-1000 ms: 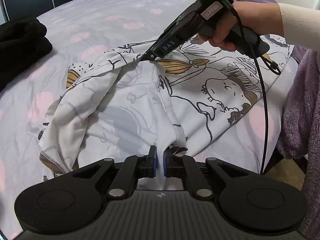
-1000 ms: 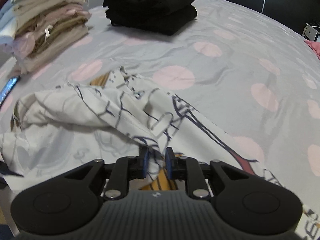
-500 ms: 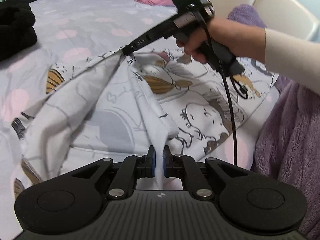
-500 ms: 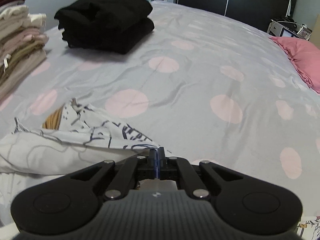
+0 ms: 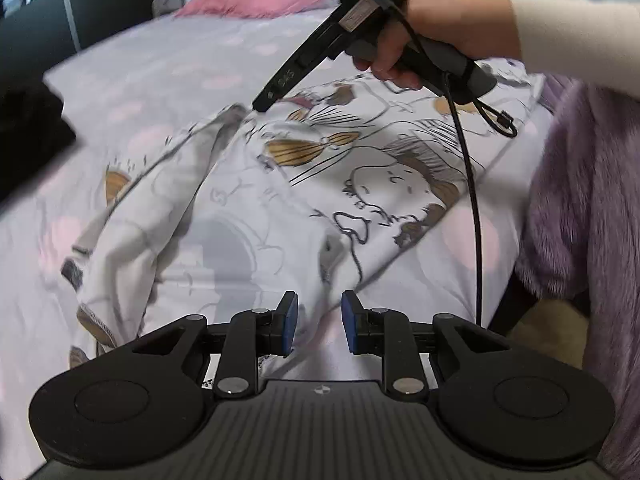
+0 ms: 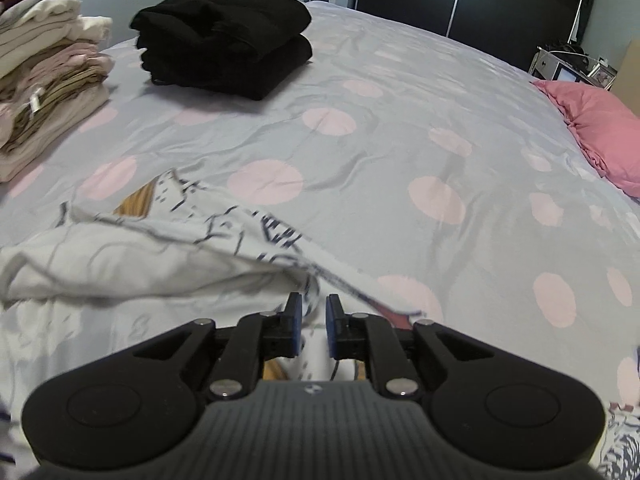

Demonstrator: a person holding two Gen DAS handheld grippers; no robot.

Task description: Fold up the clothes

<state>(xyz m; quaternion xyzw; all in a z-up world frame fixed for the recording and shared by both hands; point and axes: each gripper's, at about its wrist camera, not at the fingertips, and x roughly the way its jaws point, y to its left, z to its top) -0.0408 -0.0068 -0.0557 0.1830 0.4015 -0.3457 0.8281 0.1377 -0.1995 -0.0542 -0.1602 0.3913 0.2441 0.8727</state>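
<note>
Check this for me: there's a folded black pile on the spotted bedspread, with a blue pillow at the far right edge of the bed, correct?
Not quite: the pillow is pink, not blue. The right wrist view shows it at the far right edge of the bed, with the folded black pile on the spotted bedspread as you said.

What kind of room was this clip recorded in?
Most likely a home bedroom: a bed with a grey, pink-dotted cover, a pink pillow at its far end, and folded clothes stacks beside the cartoon-print garment being folded.
</note>
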